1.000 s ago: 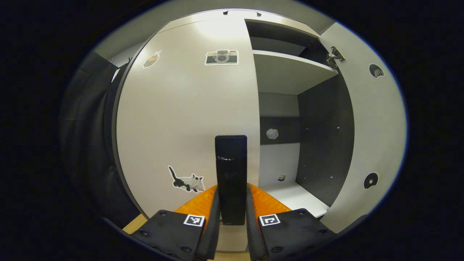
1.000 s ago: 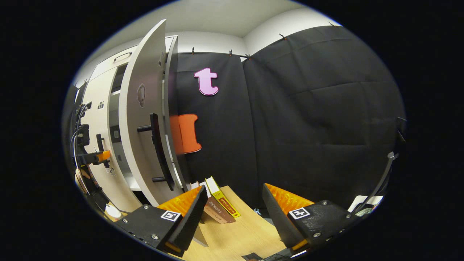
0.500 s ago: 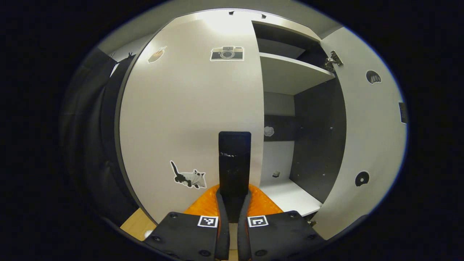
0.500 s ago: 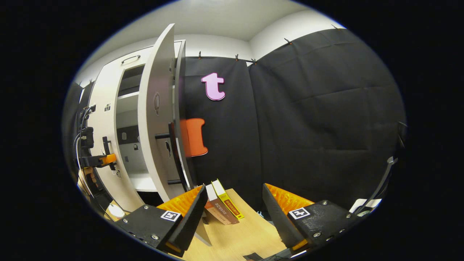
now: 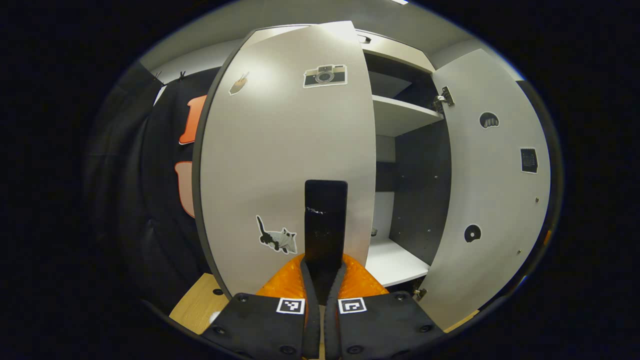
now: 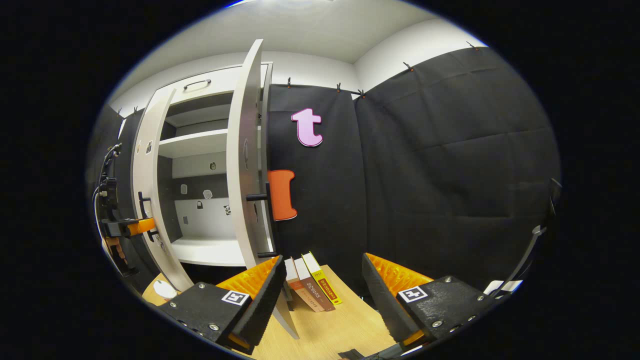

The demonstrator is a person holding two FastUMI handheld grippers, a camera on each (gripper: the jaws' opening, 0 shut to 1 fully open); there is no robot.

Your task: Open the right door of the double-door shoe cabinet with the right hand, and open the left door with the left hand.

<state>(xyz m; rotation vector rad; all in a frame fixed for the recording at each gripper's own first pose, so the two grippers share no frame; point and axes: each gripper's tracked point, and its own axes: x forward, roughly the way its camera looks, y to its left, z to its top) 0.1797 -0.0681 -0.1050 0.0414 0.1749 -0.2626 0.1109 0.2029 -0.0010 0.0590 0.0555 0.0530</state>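
A tall pale grey double-door shoe cabinet stands against the black cloth wall of a booth, with white shelves and a dark inner side panel visible between its doors. In the left gripper view, the left claw is closed on the upright black bar handle of the pale grey left door, its two fingers pressed against the bar from either side. That door, which carries a camera sticker and a cat sticker, stands partly swung out from the cabinet. Beside it, the pale grey right door hangs wide open, its inner face and a metal hinge showing. In the right gripper view, the right claw is spread wide and holds nothing, hovering above a light wooden table on which a few books lean, well apart from the right door. The left claw appears at the far left of this view, at the left door's handle. The step in hand looks to be drawing the left door open. To do it well, the grip should stay firm on the bar while the hand follows the curve of the door about its hinge, rather than pulling straight back, so the bar does not slip or twist between the fingers.
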